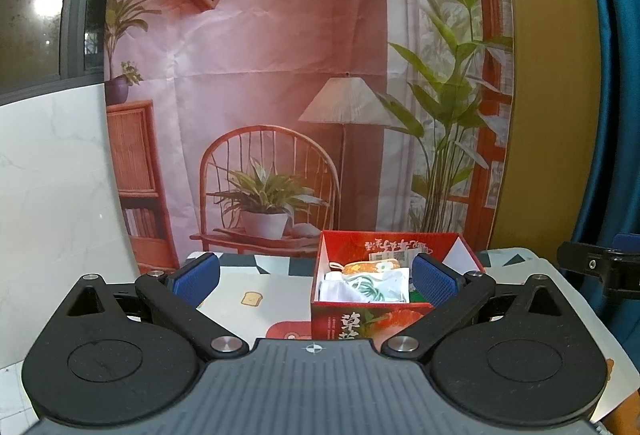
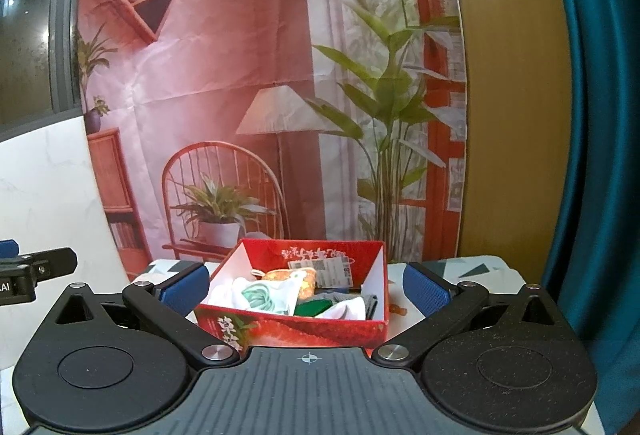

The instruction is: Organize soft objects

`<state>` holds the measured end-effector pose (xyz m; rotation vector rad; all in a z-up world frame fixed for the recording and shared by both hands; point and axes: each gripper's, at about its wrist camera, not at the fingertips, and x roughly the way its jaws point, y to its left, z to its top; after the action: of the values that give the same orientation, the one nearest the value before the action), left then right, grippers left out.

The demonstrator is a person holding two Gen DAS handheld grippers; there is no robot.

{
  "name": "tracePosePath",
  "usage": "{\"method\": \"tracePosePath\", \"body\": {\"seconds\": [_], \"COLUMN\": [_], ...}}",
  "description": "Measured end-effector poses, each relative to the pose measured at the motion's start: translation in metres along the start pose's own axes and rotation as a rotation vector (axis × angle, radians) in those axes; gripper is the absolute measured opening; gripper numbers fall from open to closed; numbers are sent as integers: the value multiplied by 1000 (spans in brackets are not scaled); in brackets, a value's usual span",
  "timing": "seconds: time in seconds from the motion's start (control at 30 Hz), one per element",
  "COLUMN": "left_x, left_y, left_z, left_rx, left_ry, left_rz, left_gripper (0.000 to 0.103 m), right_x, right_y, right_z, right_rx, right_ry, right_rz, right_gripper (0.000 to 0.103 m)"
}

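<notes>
**Both tongs spread and empty, soft things already in the red box**

While neither holds anything, the left tongs (image 1: 316, 277) and the right tongs (image 2: 306, 285) both stand spread wide, blue pads far apart, low in their frames. The right tongs frame the red box (image 2: 296, 327) squarely at lower centre; in the left wrist view the box sits right of centre, its near corner just ahead of the right-hand pad.

Inside the box lies a heap of soft objects: a white pouch with a green coiled print (image 2: 264, 295), an orange patterned piece (image 2: 294, 279) behind it, a white cloth (image 2: 348, 309) at the right end with something dark green (image 2: 314, 309) beside it. These look light, limp and crushable; I judge they would sag and fold when lifted, so a pinch on a bunched fold or a raised edge should hold better than a grip across the flat. The thin cardboard walls could buckle or slide if nudged.

The box rests on a patterned worktop (image 1: 256, 287). A small orange-brown item (image 2: 398, 309) lies on the worktop just right of the box; what it is, I cannot tell. A printed room backdrop (image 1: 280, 75) hangs behind.
</notes>
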<state>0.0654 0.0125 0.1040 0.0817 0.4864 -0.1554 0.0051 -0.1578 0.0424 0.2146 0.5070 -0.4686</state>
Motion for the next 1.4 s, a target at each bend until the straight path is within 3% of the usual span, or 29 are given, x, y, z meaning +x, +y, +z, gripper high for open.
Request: {"method": "tracePosePath", "body": {"seconds": [1.4], "left_x": [1], "left_y": [-1], "left_z": [-2], "left_rx": [-18], "left_ry": [22], "left_rz": [-3], "left_gripper": [103], "right_x": [-1], "right_y": [-6], "right_z": [-2], "right_rx": [8], "right_ry": [5], "right_rz": [-22], "right_gripper": [103]}}
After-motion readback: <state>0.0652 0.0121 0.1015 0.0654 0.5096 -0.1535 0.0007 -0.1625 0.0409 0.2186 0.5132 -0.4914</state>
